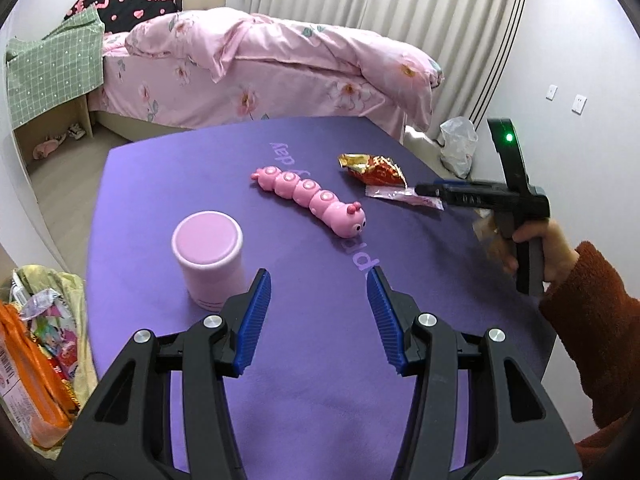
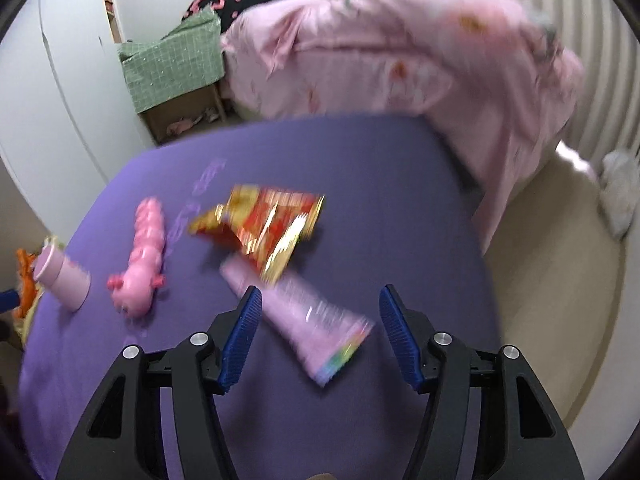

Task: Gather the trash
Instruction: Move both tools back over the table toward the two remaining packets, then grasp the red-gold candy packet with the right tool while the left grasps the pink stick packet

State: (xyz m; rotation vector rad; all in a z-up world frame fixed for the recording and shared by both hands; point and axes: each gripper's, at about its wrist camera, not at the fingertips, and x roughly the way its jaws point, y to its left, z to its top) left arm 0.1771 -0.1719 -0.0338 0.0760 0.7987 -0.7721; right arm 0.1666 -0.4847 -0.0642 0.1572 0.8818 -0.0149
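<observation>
Right wrist: 2 wrappers, 1 toy

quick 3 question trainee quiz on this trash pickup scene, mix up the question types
1. True or false: the pink caterpillar toy lies between the pink cylindrical container and the red and gold snack wrapper.
2. Multiple choice: which item lies nearest the right gripper? A) the container B) the pink wrapper C) the caterpillar toy
3. Fill in: both grippers are ____ and hold nothing; the left gripper hangs over the purple mat.

Key:
1. True
2. B: the pink wrapper lies on the mat, in the gap between the fingers as the right wrist view shows it
3. open
</observation>
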